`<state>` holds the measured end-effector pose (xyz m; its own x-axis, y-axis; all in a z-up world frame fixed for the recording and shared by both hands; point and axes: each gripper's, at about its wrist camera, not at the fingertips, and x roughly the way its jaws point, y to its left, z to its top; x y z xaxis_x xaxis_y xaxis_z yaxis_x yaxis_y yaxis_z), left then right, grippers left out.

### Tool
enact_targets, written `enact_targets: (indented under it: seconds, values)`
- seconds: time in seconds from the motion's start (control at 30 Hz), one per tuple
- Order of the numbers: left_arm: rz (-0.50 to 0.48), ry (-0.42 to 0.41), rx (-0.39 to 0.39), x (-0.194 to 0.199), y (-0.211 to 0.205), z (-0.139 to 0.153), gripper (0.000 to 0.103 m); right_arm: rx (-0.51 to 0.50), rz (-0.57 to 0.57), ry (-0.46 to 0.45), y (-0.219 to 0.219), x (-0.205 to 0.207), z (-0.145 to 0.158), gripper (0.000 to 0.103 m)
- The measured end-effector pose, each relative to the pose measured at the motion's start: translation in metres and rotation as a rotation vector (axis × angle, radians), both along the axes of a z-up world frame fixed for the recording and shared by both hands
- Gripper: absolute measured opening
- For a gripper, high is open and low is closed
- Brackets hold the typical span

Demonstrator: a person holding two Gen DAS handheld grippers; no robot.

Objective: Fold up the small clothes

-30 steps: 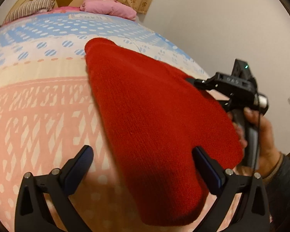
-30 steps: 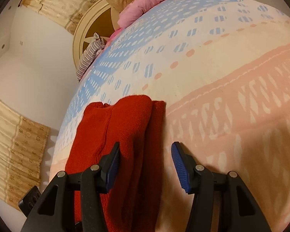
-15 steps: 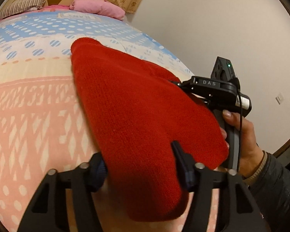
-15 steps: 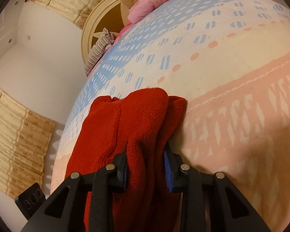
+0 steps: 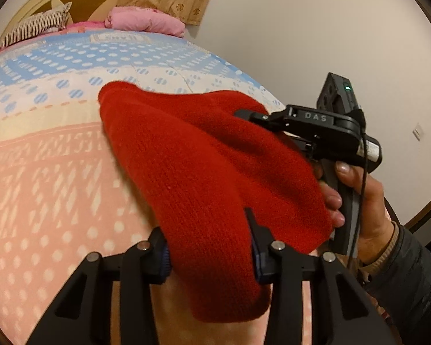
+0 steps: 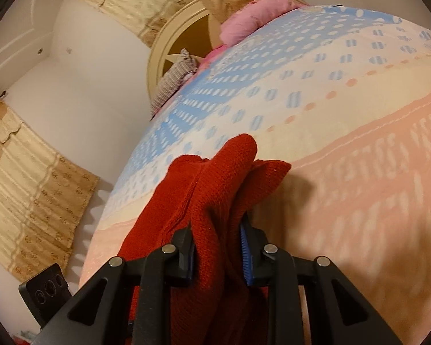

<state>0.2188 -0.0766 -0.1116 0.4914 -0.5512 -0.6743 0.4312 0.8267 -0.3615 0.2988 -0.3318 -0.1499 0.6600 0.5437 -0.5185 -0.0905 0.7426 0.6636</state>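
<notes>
I see the red knit garment (image 5: 204,172) bunched and partly raised off the bed (image 5: 57,172), draped between my two tools. My left hand-held gripper (image 5: 209,250) is pinching one end of it: the knit fills the gap between the two fingers and spills below them. From the left wrist view I can also see the right hand-held gripper (image 5: 244,113) from the side, its tip buried in the far end of the garment, with the right hand (image 5: 362,201) wrapped around its handle and a dark sleeve (image 5: 402,273) behind. That view alone does not show how its fingers stand.

The right wrist view settles it: the right hand-held gripper (image 6: 217,254) has its blue-padded fingers (image 6: 245,256) pressed onto a thick fold of the red knit (image 6: 215,201), which rises between them in a peak with a second flap just beside it. This view shows layered folds that the left one hides.

Beyond the garment, the bedspread (image 6: 344,172) runs from pink diamonds to cream and blue spots. At the head of the bed lie a pink pillow (image 5: 146,21) and a striped pillow (image 5: 34,28) against a rounded headboard (image 6: 181,37). The right view adds tan curtains (image 6: 28,201) beside the bed.
</notes>
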Motion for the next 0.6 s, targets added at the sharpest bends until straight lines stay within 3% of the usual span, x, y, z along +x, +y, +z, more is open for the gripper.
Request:
enact_targets:
  seconds: [0.6]
  values:
    - [0.074, -0.04, 0.031, -0.046, 0.044, 0.019, 0.042, 0.022, 0.142, -0.052, 0.077, -0.032, 0.02, 0.025]
